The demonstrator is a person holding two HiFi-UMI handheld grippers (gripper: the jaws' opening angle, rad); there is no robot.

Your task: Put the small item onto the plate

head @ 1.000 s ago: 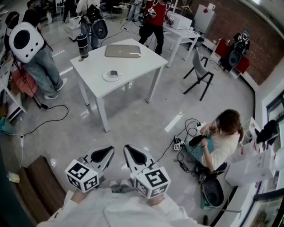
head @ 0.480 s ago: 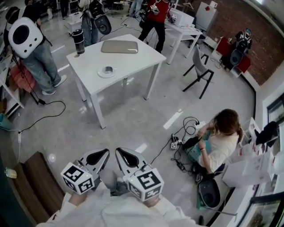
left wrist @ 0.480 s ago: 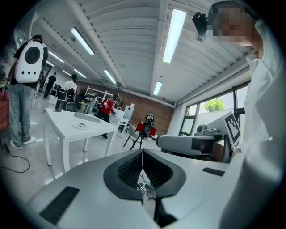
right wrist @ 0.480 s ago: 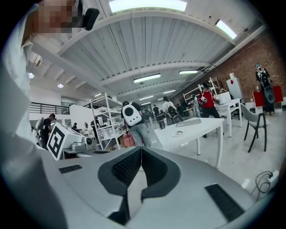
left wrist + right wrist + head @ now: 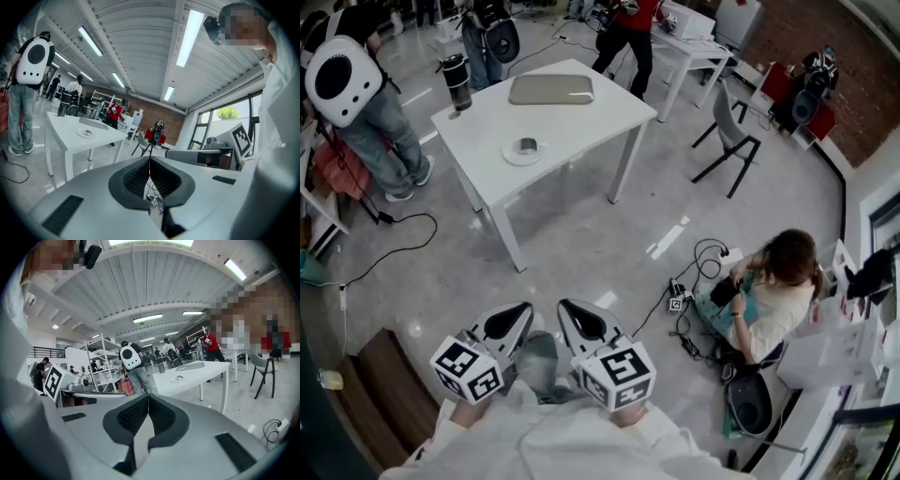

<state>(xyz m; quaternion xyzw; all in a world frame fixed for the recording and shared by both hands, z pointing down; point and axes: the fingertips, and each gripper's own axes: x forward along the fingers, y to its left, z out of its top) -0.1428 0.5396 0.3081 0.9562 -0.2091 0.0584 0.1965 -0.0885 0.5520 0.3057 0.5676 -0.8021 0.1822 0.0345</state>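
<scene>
A white plate [image 5: 523,152] lies on the white table [image 5: 581,127] far ahead, and a small greyish item [image 5: 527,145] sits on it. Both grippers are held low near my body, well short of the table. My left gripper [image 5: 523,310] is shut with nothing in it, and so is my right gripper [image 5: 566,309] beside it. The left gripper view shows its jaws [image 5: 149,161] pressed together, the plate [image 5: 86,133] distant at left. In the right gripper view, that gripper [image 5: 148,399] has its pads closed tight, and the plate [image 5: 177,378] lies beyond.
A grey laptop [image 5: 550,89] and a black tumbler [image 5: 455,82] share the table. A person with a white backpack [image 5: 342,80] stands at its left. Another person [image 5: 769,295] sits on the floor at right among cables [image 5: 684,305]. A black chair [image 5: 733,141] stands beyond the table. A wooden bench [image 5: 380,398] is at lower left.
The view has drifted a little, the table sliding slightly up and left. Both grippers stay shut and low. My knee now shows between them.
</scene>
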